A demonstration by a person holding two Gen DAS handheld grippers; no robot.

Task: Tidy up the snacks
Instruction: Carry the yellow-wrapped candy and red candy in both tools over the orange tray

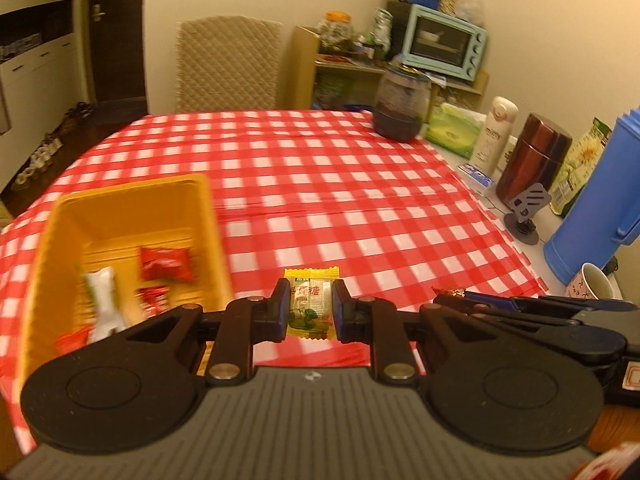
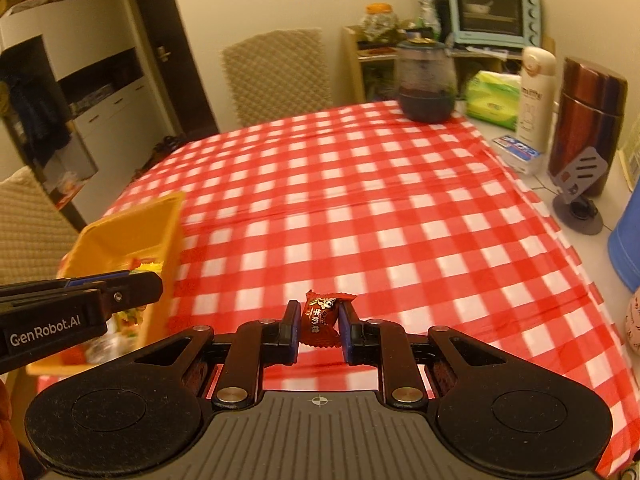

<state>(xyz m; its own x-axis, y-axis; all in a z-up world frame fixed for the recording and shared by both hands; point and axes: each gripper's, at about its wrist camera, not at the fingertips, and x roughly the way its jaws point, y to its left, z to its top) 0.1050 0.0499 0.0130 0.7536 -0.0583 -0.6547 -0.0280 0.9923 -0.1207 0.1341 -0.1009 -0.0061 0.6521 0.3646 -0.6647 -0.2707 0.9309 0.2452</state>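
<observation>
My left gripper (image 1: 310, 308) is shut on a yellow wrapped candy (image 1: 311, 304) and holds it just right of the yellow bin (image 1: 132, 196). The bin holds red candies (image 1: 166, 264) and a white packet (image 1: 102, 300). My right gripper (image 2: 319, 326) is shut on a dark red wrapped candy (image 2: 322, 318) above the checked tablecloth (image 2: 380, 208). The right gripper also shows in the left wrist view (image 1: 452, 294), to the right of the left one. The bin shows in the right wrist view (image 2: 132, 224), at the left, behind the left gripper's body.
A dark glass jar (image 1: 402, 104) stands at the table's far right. Along the right edge stand a green tissue pack (image 1: 454, 128), white bottle (image 1: 494, 134), brown flask (image 1: 532, 156), blue thermos (image 1: 596, 200) and a cup (image 1: 592, 286). A chair (image 1: 228, 64) stands behind.
</observation>
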